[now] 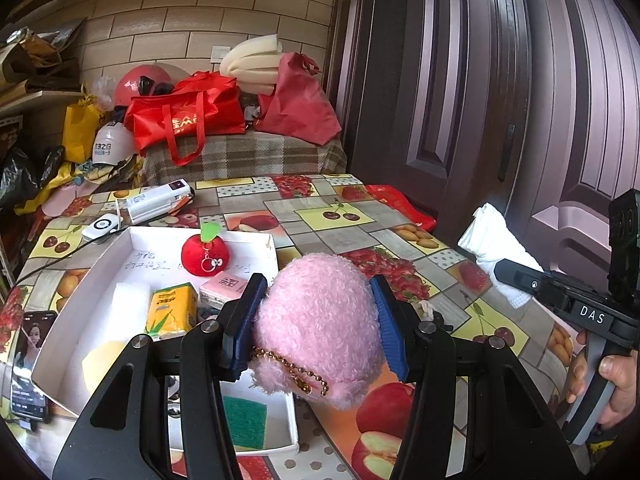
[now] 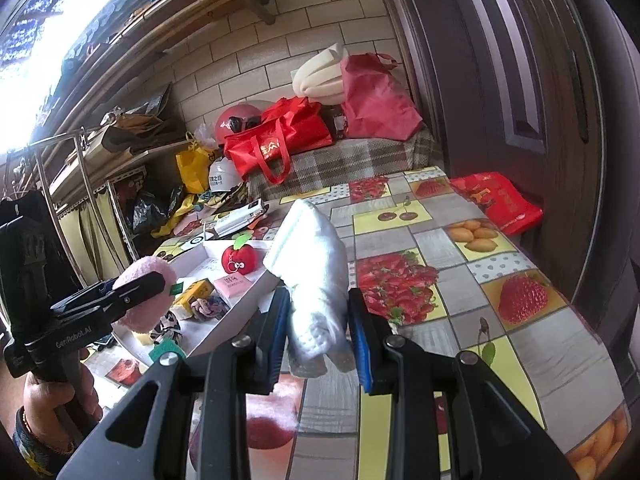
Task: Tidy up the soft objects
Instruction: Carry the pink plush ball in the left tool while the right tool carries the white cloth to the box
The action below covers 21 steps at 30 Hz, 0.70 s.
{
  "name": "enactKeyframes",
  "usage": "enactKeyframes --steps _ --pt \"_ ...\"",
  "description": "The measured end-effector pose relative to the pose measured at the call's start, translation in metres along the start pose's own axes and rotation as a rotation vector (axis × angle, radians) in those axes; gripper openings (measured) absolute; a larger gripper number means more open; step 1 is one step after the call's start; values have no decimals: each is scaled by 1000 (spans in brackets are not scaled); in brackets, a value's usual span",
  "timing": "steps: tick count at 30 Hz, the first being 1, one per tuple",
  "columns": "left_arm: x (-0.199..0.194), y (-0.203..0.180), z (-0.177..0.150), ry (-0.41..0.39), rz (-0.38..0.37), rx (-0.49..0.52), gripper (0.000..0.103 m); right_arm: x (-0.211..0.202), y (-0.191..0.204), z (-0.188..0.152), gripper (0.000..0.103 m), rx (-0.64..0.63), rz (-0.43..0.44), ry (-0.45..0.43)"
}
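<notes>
So both claws are loaded right now. In the left wrist view, the white box [image 1: 120,264] sits at the lower left on the desk [image 1: 344,236], with a red apple plush [image 1: 203,256], a yellow tissue pack [image 1: 170,312] and a pink packet [image 1: 223,286] already inside. The left claw [image 1: 318,320] is clamped on a pink fluffy ball [image 1: 318,328] at the frame's centre, hanging just over the box's right-hand edge. Far right, the right claw [image 2: 320,332] is squeezed onto a white folded cloth [image 2: 316,280], held up above the desk and well apart from the box.

My guess is the step is dropping the pink ball in. I'd shift it left over a bare patch of the box floor, lower it, then let go, so it doesn't roll off the rim or knock the apple. The cloth can wait its turn.

Hard to tell: the claw bodies cover the box's near corner, so the green thing [image 1: 244,420] down there is only partly visible. The writing on the box floor isn't readable.
</notes>
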State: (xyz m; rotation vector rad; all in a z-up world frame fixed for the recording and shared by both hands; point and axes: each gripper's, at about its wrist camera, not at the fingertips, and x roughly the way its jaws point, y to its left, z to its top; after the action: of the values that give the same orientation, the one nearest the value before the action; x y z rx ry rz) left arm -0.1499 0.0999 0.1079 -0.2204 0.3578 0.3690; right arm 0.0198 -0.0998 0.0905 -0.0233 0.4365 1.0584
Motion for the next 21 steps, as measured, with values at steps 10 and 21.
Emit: enactKeyframes --steps 10,21 --pt "-4 16 2 -12 23 -32 52 15 24 18 29 -72 22 -8" --pt "-8 41 0 -25 57 -77 53 34 60 33 29 -148 82 -5"
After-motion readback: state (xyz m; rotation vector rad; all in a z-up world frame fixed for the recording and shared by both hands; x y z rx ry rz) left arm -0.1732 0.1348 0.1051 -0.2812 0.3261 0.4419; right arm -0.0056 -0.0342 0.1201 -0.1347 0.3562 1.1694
